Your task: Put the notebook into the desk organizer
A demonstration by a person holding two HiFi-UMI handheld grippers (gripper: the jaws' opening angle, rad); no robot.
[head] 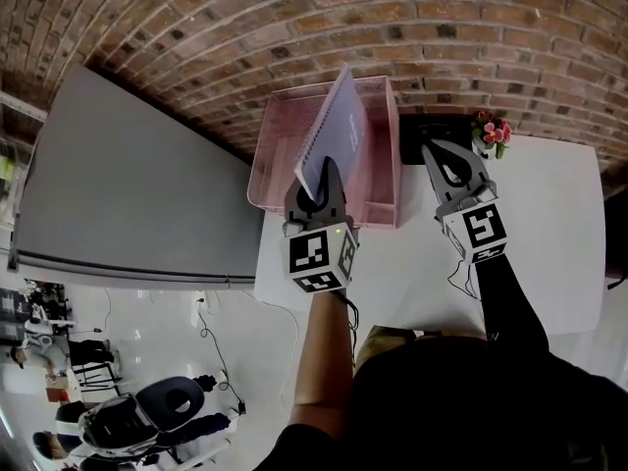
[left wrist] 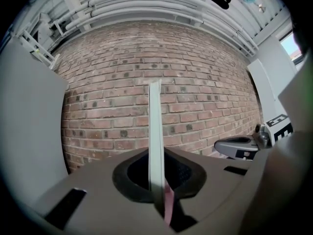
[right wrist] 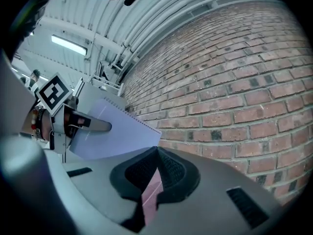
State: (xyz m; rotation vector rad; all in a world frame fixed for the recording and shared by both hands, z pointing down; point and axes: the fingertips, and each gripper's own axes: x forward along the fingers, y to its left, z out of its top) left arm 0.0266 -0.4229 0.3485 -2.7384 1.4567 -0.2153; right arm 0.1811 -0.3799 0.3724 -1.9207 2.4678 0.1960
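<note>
Notebook (head: pixel 334 135): thin, spiral-bound, smooth lavender cover, up on edge and tilted, right over the organizer
Left gripper (head: pixel 316 196): clamped tight on the notebook's bottom edge
Right gripper (head: pixel 429 147): tips pinched together on nothing, just beside the organizer's right wall
Organizer (head: pixel 377 180): pink wire mesh, boxy, sat on the white table (head: pixel 549 243)
Backdrop: rough red brick wall (head: pixel 294 27), little pink flowers (head: pixel 493 131) near it
</note>
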